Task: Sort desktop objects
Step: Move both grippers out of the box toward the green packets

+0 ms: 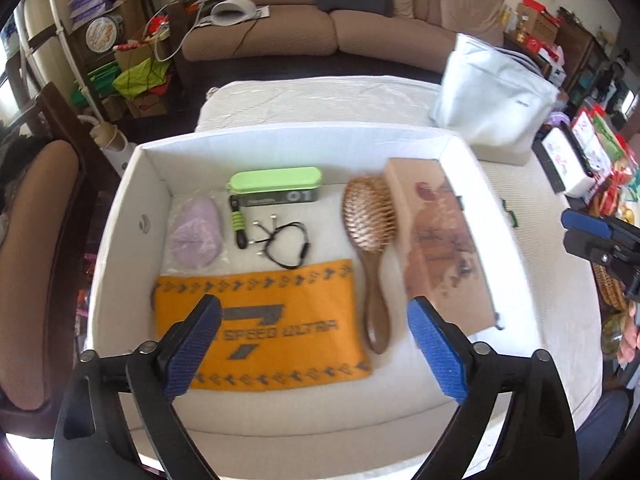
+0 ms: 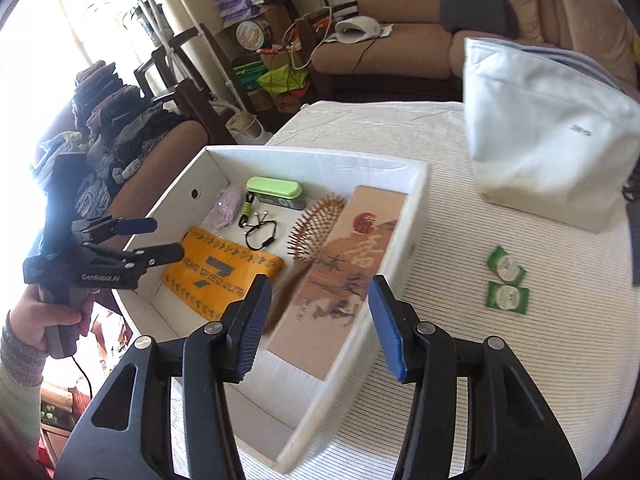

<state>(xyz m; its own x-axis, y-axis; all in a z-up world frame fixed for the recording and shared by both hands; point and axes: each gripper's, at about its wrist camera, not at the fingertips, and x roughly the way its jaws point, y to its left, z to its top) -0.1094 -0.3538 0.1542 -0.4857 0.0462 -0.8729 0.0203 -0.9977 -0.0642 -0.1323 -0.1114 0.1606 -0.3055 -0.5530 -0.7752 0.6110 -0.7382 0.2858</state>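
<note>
A white box (image 1: pixel 120 188) (image 2: pixel 416 216) on the table holds an orange pouch (image 1: pixel 272 320) (image 2: pixel 224 272), a wooden hairbrush (image 1: pixel 370 232) (image 2: pixel 316 224), a brown printed carton (image 1: pixel 440 240) (image 2: pixel 340 272) leaning on the right wall, a green case (image 1: pixel 276 186) (image 2: pixel 274 190), a black cord (image 1: pixel 284 240) and a pink item (image 1: pixel 196 232). My left gripper (image 1: pixel 316 344) is open and empty above the box's near end; it also shows in the right wrist view (image 2: pixel 160 240). My right gripper (image 2: pixel 320 320) is open and empty over the carton's near end. Two green packets (image 2: pixel 506 280) lie on the table right of the box.
A pale blue fabric bag (image 1: pixel 492 100) (image 2: pixel 548 140) stands on the table behind and right of the box. The striped tablecloth (image 2: pixel 500 360) covers the table. A chair (image 1: pixel 36 240) stands at the left. A sofa (image 1: pixel 320 20) is behind.
</note>
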